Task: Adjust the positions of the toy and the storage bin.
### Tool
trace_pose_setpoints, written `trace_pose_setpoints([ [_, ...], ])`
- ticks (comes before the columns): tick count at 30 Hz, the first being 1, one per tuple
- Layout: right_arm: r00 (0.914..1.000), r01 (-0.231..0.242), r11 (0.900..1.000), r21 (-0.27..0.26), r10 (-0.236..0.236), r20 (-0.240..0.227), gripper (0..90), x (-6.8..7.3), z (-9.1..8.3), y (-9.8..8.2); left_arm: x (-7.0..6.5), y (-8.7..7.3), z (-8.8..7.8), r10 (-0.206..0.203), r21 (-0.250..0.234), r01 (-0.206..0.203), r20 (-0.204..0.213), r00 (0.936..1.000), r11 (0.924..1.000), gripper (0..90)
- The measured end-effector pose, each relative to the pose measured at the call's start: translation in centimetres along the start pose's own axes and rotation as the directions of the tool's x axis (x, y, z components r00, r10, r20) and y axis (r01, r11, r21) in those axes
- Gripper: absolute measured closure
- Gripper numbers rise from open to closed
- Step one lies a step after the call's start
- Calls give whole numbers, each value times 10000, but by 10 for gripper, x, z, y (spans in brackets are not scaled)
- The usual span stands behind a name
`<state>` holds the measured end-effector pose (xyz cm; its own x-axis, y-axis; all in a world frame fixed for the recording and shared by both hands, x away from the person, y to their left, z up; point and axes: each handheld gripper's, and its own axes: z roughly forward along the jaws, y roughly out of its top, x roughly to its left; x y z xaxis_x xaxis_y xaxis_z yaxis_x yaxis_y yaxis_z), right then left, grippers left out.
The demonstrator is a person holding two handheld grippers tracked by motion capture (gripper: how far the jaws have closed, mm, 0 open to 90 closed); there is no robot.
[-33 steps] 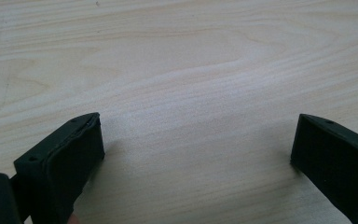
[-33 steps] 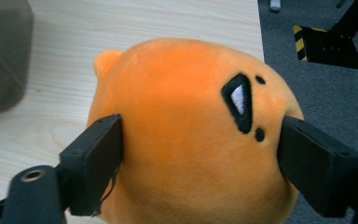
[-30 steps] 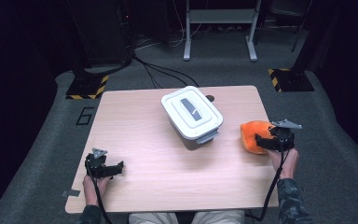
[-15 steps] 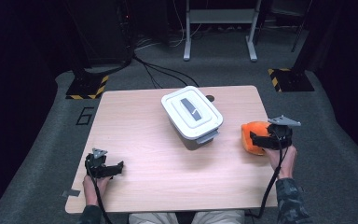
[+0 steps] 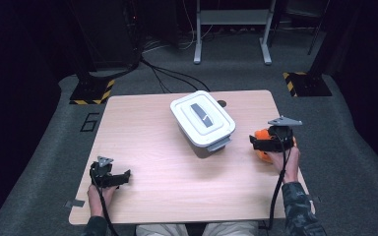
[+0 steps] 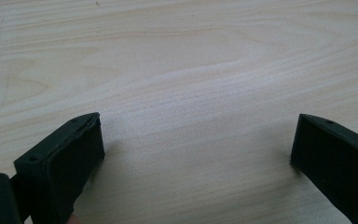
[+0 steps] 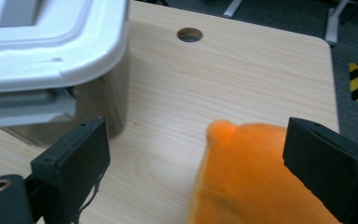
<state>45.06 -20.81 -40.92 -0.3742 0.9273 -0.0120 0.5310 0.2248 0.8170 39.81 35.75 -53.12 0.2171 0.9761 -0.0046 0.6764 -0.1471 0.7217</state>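
Wooden table (image 5: 177, 162): left gripper (image 5: 124, 175) low, fingers spread; right gripper (image 5: 254, 141) over orange plush (image 7: 256, 182), fingers just opening, ungripped.

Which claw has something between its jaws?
The right claw: the orange plush toy sits between its open jaws, beside the white lidded box. The left claw frames only bare table.

In the high view, the soft orange plush thing (image 5: 262, 149) lies mostly hidden behind the right gripper (image 5: 257, 141) and the hand holding it. In the right gripper view, the bottom edge cuts it off, and the white lidded plastic box (image 7: 51, 56) runs off the top and left edges.
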Motion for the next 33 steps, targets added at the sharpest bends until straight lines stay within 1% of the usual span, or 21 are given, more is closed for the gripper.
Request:
trace_pose_setpoints([
  [4,9994,28,10000,-27,-29,-340,104,8,7,11,0,0,0,0,-1,0,1,10000,10000,22],
  [5,9992,118,9999,-56,-121,-378,105,10,9,14,0,0,0,2,-1,-2,1,10000,10000,22],
  [7,9990,125,9999,-26,-126,-433,105,12,11,17,0,0,0,2,-1,-2,1,10000,10000,22],
  [8,9982,132,9999,-13,-132,-579,108,16,15,22,0,0,0,3,1,-3,1,10000,10000,22],
  [11,9971,194,9998,-28,-196,-734,116,22,21,30,0,0,0,2,-1,-2,1,10000,10000,22],
  [15,9952,251,9996,141,-236,-954,113,28,31,39,0,0,0,5,1,-5,5,10000,10000,22],
  [16,9943,139,9996,242,-113,-1058,106,30,34,40,0,0,0,6,1,-6,9,10000,10000,23],
  [17,9938,159,9994,291,-126,-1102,99,31,37,42,0,0,0,9,13,-9,14,10000,10000,23],
  [19,9938,154,9994,314,-118,-1103,102,32,40,44,0,0,0,9,14,-10,14,10000,10000,23],
  [20,9927,210,9991,365,-166,-1191,103,34,44,46,0,0,0,6,11,-6,22,10000,10000,24],
  [21,9927,210,9991,365,-166,-1191,103,34,44,46,0,0,0,6,11,-6,22,10000,10000,24],
  [22,9928,128,9991,408,-79,-1193,109,36,46,47,0,0,0,8,11,-8,25,10000,10000,24],
  [24,9919,196,9990,403,-144,-1263,140,37,50,50,0,0,0,17,13,-17,54,10000,10000,24],
  [25,9920,152,9985,522,-85,-1261,198,38,54,54,0,0,0,33,-3,-33,66,10000,10000,24],
  [26,9910,200,9984,531,-127,-1334,222,38,57,55,0,0,0,34,-5,-34,67,10000,10000,24],
  [27,9895,150,9986,507,-75,-1445,256,37,59,57,0,0,0,35,-4,-35,68,10000,10000,24],
  [28,9889,89,9984,552,-6,-1483,294,37,61,58,0,0,0,44,-15,-44,63,10000,10000,24],
  [29,9887,138,9982,583,-49,-1498,338,36,63,60,0,0,0,36,-9,-36,69,10000,10000,24],
  [30,9879,140,9977,658,-36,-1554,362,36,65,61,0,0,0,33,-6,-33,69,10000,10000,24],
  [31,9876,-5,9974,726,119,-1568,384,36,67,62,0,0,0,34,-5,-34,70,10000,10000,24],
  [33,9838,-200,9960,872,352,-1760,429,35,72,62,0,0,0,49,-17,-49,75,10000,10000,25],
])
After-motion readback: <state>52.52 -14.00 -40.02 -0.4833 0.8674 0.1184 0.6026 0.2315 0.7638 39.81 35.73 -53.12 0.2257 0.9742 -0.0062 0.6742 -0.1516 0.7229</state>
